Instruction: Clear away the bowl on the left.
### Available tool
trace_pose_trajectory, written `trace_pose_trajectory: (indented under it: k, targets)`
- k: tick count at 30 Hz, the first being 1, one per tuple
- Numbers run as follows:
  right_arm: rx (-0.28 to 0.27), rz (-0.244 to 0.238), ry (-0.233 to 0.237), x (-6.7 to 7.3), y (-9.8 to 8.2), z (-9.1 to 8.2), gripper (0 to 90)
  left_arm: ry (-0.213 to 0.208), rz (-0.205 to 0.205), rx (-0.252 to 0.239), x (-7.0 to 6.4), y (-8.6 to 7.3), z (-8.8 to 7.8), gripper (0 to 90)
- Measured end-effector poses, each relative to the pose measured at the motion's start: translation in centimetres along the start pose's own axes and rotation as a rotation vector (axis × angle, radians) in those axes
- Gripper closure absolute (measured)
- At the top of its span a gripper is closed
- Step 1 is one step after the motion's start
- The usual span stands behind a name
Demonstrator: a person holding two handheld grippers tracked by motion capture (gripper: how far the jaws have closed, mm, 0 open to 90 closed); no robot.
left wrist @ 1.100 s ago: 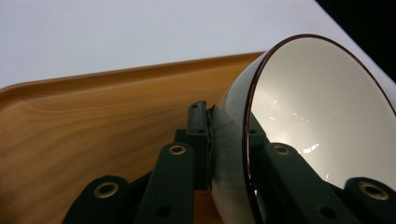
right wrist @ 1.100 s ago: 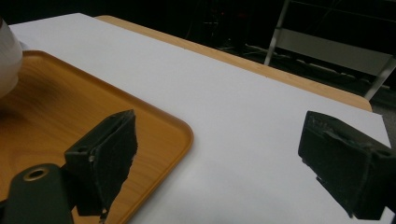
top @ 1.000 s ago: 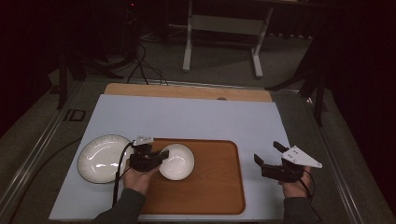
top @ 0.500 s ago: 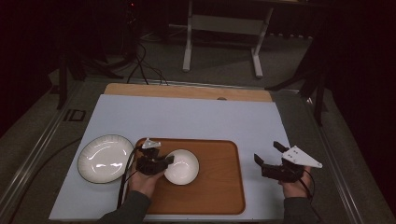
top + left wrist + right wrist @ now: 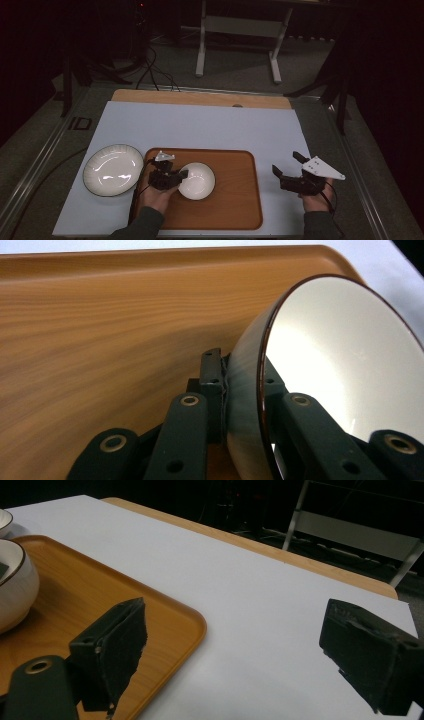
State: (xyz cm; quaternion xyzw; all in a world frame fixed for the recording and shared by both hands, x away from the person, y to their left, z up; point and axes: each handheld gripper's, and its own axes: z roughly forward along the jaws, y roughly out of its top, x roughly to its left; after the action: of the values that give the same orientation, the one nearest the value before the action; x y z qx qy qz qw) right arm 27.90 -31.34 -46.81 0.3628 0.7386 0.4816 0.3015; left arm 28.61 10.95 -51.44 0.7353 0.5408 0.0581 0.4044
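One white bowl (image 5: 197, 180), glossy, dark-rimmed, sits on wooden tray (image 5: 235, 210). Left hand-held gripper (image 5: 172, 177) pinches bowl's rim wall, one jaw inside, one outside: likely grip for lifting or shifting it. Tray smooth, rounded corners, on pale worktop (image 5: 200, 125). White plate (image 5: 113, 169) just left of tray. Right hand-held gripper (image 5: 291, 167) hovers wide open, empty.
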Motion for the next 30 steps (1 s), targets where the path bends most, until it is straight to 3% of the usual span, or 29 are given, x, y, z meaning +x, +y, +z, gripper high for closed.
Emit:
trace_pose_trajectory:
  k: [3,12,16,23,30]
  targets:
    - [0.001,0.0,0.0,0.0,0.0,0.0,11.3,0.02,0.005,0.014,-0.1,0.0,0.0,79.5]
    - [0.0,0.001,-0.002,0.0,0.0,0.0,11.3,0.004,-0.004,0.052,0.1,0.0,0.0,73.9]
    - [-0.001,0.003,-0.003,0.0,0.0,-0.1,11.3,-0.004,0.004,0.023,0.1,0.1,-0.4,68.1]
    - [-0.001,0.004,-0.003,0.0,0.0,-0.1,11.3,0.067,0.062,-0.017,0.0,0.8,-1.9,60.3]
    - [-0.002,0.003,-0.003,0.0,0.0,-0.1,11.3,0.104,0.127,-0.083,0.0,1.8,-4.0,53.8]
